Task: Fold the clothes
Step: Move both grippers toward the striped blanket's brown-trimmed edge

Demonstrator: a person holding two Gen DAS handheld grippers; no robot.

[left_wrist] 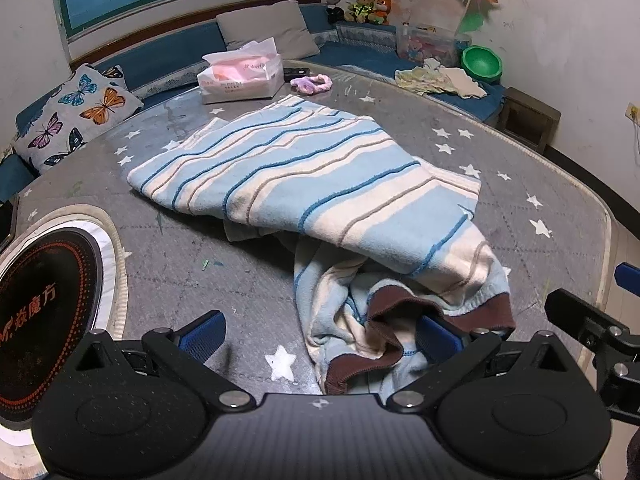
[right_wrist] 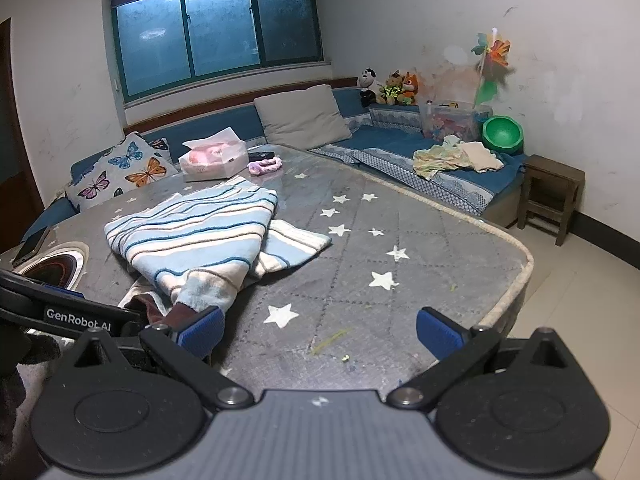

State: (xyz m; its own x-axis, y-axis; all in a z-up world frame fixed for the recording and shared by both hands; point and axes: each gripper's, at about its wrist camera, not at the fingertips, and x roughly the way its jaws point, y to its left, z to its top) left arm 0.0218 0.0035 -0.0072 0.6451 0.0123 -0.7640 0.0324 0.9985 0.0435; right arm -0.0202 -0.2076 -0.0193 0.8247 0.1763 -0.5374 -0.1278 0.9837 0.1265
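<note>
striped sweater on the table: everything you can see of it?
The striped sweater is a soft knit in pale blue and cream bands with thin blue and tan lines and brown ribbed cuffs. It lies partly folded and rumpled on the grey star-print table cover. A cuff is bunched against one finger of the open left claw.

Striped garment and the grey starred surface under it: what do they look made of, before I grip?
Striped garment: seems a soft terry-like knit, matte, with raised corded stripes and a ribbed brown cuff; it drapes limply. Starred surface: looks like quilted padding under a glossy, possibly plastic film, judging by stitched diamonds and window glare. Both grippers, left gripper and right gripper, are open.
</note>
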